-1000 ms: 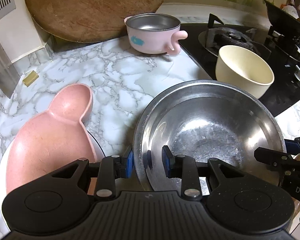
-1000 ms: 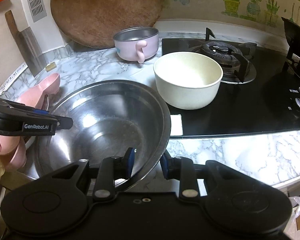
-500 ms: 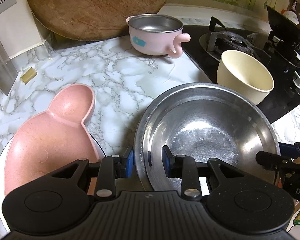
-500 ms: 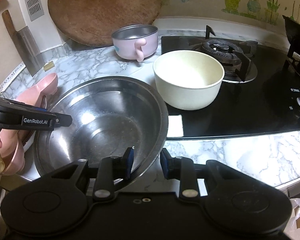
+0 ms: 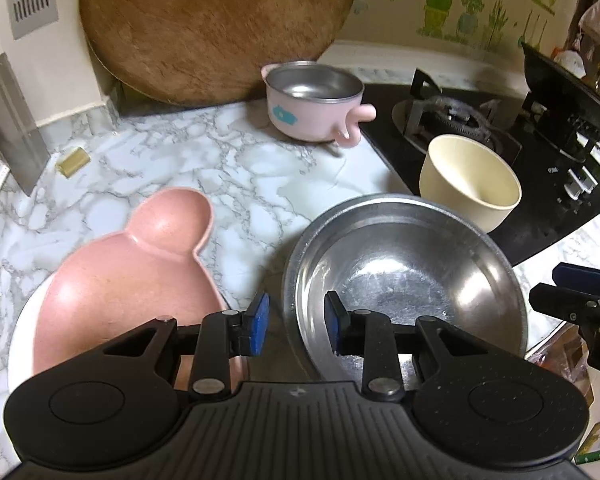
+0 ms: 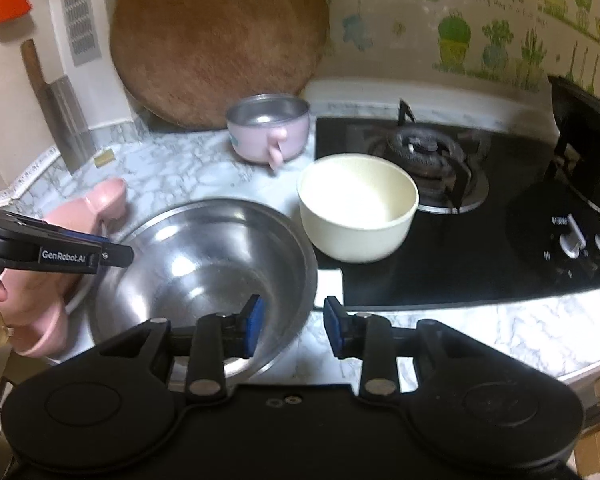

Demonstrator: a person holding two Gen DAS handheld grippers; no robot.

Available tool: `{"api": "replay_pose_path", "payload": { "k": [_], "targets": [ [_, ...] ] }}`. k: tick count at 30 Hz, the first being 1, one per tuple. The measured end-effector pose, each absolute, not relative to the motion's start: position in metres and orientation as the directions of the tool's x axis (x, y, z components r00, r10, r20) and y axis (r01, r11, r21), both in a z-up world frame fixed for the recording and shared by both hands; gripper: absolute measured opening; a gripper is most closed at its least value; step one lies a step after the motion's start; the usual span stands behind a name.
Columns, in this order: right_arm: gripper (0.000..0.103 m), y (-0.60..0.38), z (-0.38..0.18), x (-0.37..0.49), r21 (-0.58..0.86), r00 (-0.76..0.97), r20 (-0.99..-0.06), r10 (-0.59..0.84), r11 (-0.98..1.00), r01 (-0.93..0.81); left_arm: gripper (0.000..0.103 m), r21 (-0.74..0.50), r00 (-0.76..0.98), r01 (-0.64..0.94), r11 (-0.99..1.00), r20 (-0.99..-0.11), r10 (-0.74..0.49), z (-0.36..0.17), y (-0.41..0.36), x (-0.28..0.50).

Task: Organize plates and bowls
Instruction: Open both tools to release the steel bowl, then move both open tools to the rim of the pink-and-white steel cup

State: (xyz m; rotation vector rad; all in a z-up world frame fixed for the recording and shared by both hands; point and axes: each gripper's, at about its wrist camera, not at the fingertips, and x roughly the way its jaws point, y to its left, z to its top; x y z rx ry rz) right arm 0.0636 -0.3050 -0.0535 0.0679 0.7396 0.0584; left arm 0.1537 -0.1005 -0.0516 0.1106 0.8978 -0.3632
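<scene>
Astride steel bowl (image 5: 404, 280) rim, both grippers parted

Landmark: steel bowl (image 5: 404, 280)
Left gripper (image 5: 294, 318): parted jaws straddle its near-left rim
Pink dish (image 5: 128, 276): left
Cream bowl (image 5: 470, 180): behind-right

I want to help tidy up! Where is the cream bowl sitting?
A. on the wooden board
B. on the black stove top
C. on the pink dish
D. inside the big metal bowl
B: the cream bowl stands on the black stove top, just beyond the big metal bowl.
</scene>
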Motion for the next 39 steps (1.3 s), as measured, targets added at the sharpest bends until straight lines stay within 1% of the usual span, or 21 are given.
{"api": "replay_pose_path", "payload": {
  "k": [2, 4, 8, 10, 11, 13, 15, 16, 20, 21, 23, 24, 25, 26, 29, 33, 39],
  "targets": [
    [0.041, -0.303, -0.046, 0.061, 0.086, 0.75, -0.656, 0.086, 0.996, -0.039, 0.029, -0.057, 0.581, 0.352, 0.934, -0.77, -0.266, -0.045, -0.096, 0.149],
    [0.051, -0.3, -0.04, 0.059, 0.09, 0.761, -0.641, 0.095, 0.995, -0.048, 0.029, -0.062, 0.59, 0.353, 0.934, -0.759, -0.273, -0.039, -0.093, 0.145],
    [0.057, -0.292, -0.029, 0.058, 0.096, 0.776, -0.619, 0.118, 0.993, -0.074, 0.029, -0.055, 0.619, 0.354, 0.934, -0.735, -0.278, -0.027, -0.086, 0.137],
    [0.063, -0.287, -0.024, 0.056, 0.093, 0.785, -0.607, 0.126, 0.992, -0.088, 0.029, -0.058, 0.629, 0.357, 0.932, -0.723, -0.286, -0.022, -0.082, 0.133],
    [0.064, -0.285, -0.021, 0.055, 0.093, 0.788, -0.602, 0.132, 0.991, -0.096, 0.029, -0.06, 0.633, 0.359, 0.932, -0.718, -0.289, -0.019, -0.08, 0.132],
    [0.072, -0.281, -0.016, 0.054, 0.094, 0.794, -0.592, 0.142, 0.99, -0.107, 0.038, -0.069, 0.64, 0.364, 0.929, -0.707, -0.303, -0.014, -0.076, 0.128],
    [0.077, -0.278, -0.011, 0.053, 0.094, 0.799, -0.582, 0.15, 0.989, -0.117, 0.068, -0.077, 0.655, 0.367, 0.927, -0.686, -0.316, -0.008, -0.073, 0.124],
    [0.08, -0.276, -0.008, 0.053, 0.093, 0.801, -0.579, 0.155, 0.988, -0.124, 0.07, -0.078, 0.668, 0.37, 0.926, -0.671, -0.323, -0.005, -0.072, 0.121],
    [0.087, -0.271, 0.004, 0.055, 0.088, 0.812, -0.56, 0.166, 0.986, -0.141, 0.071, -0.065, 0.693, 0.377, 0.924, -0.642, -0.328, 0.007, -0.072, 0.119],
    [0.09, -0.27, 0.007, 0.056, 0.086, 0.815, -0.555, 0.167, 0.986, -0.144, 0.075, -0.066, 0.696, 0.378, 0.924, -0.638, -0.33, 0.01, -0.072, 0.119],
    [0.092, -0.27, 0.015, 0.059, 0.079, 0.824, -0.542, 0.167, 0.986, -0.147, 0.08, -0.067, 0.709, 0.377, 0.924, -0.622, -0.334, 0.016, -0.071, 0.119],
    [0.095, -0.27, 0.019, 0.061, 0.075, 0.828, -0.536, 0.164, 0.986, -0.147, 0.08, -0.068, 0.716, 0.376, 0.924, -0.612, -0.336, 0.019, -0.071, 0.12],
    [0.1, -0.27, 0.022, 0.063, 0.074, 0.832, -0.53, 0.163, 0.987, -0.146, 0.08, -0.069, 0.722, 0.373, 0.925, -0.605, -0.336, 0.021, -0.071, 0.12],
    [0.102, -0.271, 0.026, 0.065, 0.074, 0.836, -0.523, 0.163, 0.987, -0.146, 0.081, -0.069, 0.726, 0.371, 0.926, -0.6, -0.336, 0.024, -0.072, 0.122],
    [0.103, -0.273, 0.037, 0.074, 0.074, 0.843, -0.511, 0.168, 0.986, -0.152, 0.091, -0.069, 0.735, 0.365, 0.929, -0.591, -0.333, 0.031, -0.074, 0.127],
    [0.103, -0.278, 0.05, 0.089, 0.081, 0.845, -0.502, 0.182, 0.983, -0.164, 0.091, -0.048, 0.781, 0.339, 0.939, -0.543, -0.31, 0.039, -0.079, 0.133],
    [0.103, -0.289, 0.06, 0.121, 0.073, 0.846, -0.501, 0.182, 0.983, -0.168, 0.092, -0.043, 0.791, 0.311, 0.949, -0.542, -0.284, 0.05, -0.09, 0.159]
  ]
}}
